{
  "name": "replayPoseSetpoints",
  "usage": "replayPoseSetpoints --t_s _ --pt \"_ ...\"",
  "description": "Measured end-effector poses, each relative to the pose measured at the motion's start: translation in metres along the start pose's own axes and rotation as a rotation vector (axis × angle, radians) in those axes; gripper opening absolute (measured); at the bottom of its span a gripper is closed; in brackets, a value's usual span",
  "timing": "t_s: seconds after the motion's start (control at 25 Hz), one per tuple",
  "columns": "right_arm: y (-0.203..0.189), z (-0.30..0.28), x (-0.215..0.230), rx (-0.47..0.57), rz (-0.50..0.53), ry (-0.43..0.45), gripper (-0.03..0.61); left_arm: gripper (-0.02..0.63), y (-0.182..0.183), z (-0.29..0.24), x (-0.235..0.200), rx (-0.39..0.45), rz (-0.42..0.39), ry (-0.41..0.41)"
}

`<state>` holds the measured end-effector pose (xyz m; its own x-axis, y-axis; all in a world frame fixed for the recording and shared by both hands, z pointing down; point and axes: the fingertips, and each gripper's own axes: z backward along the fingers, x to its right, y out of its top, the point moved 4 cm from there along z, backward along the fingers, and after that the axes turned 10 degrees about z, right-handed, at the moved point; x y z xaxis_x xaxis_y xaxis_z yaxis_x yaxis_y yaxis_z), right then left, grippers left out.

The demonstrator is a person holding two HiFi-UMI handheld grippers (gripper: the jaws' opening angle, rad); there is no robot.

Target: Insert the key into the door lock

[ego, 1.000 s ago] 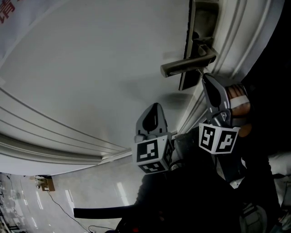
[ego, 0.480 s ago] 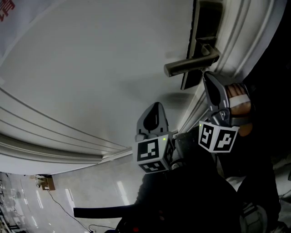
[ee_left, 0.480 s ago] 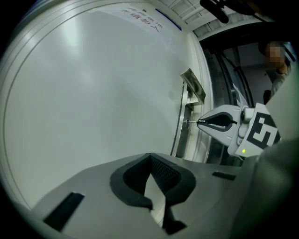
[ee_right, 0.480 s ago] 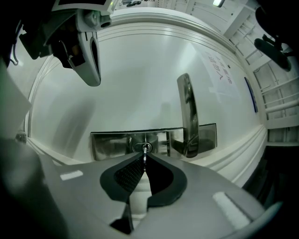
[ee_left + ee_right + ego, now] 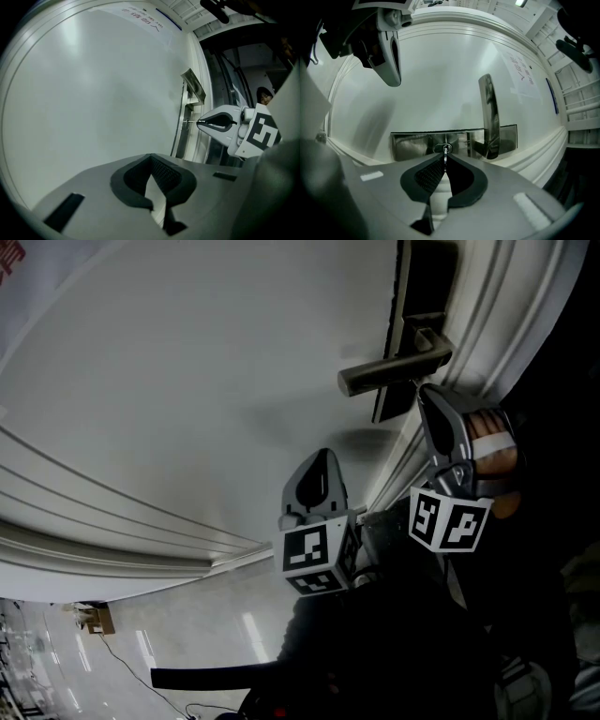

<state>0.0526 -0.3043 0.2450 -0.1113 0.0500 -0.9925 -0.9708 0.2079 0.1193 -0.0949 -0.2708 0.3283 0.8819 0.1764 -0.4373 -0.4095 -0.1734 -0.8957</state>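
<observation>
Pinching a small silver metal key (image 5: 446, 153) between the squeezed-together tips of the right claw (image 5: 445, 160), with nothing else in the grip. Setting the key's tip right on the oval keyhole (image 5: 439, 148) in the brushed steel lock plate (image 5: 412, 145) of the plain white door (image 5: 187, 381); can't call how deep in. Up at 1 o'clock from the keyhole in the right gripper view, a dull metal lever handle (image 5: 489, 117), jutting off the same plate. Over in the left gripper view, spotting that key as a thin sliver at 3 o'clock of centre, bridging claw tip and plate. Keeping the left claw (image 5: 151, 158) clear of the door panel, tips shut together on nothing at all. From the head view, parked at 7 o'clock of the handle, well apart from the lock, beside the right claw's marker cube (image 5: 450, 519).
</observation>
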Motion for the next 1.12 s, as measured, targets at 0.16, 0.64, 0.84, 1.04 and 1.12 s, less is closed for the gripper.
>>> replayPoseSetpoints --t_s 0.16,0.64,0.84,1.04,1.12 --pt "-0.0006 -0.0004 -0.0001 -0.002 0.003 0.001 0.012 0.002 0.0006 -0.0013 -0.0001 -0.001 -0.001 -0.003" --pt "0.0005 -0.0023 0.0007 -0.002 0.01 0.003 0.012 0.002 0.0005 -0.0035 -0.0007 -0.004 -0.001 -0.006" --pt "0.0005 -0.0029 0.0009 -0.006 0.003 -0.003 0.012 0.002 0.0019 -0.0058 -0.0009 -0.005 -0.007 -0.008" --pt "0.0008 -0.0015 0.0018 -0.004 0.013 0.002 0.012 0.002 0.0026 -0.0079 0.0029 -0.007 -0.003 -0.022" --pt "0.0016 -0.0009 0.0028 0.001 0.017 0.001 0.012 0.002 0.0033 -0.0065 0.0036 -0.002 -0.003 -0.022"
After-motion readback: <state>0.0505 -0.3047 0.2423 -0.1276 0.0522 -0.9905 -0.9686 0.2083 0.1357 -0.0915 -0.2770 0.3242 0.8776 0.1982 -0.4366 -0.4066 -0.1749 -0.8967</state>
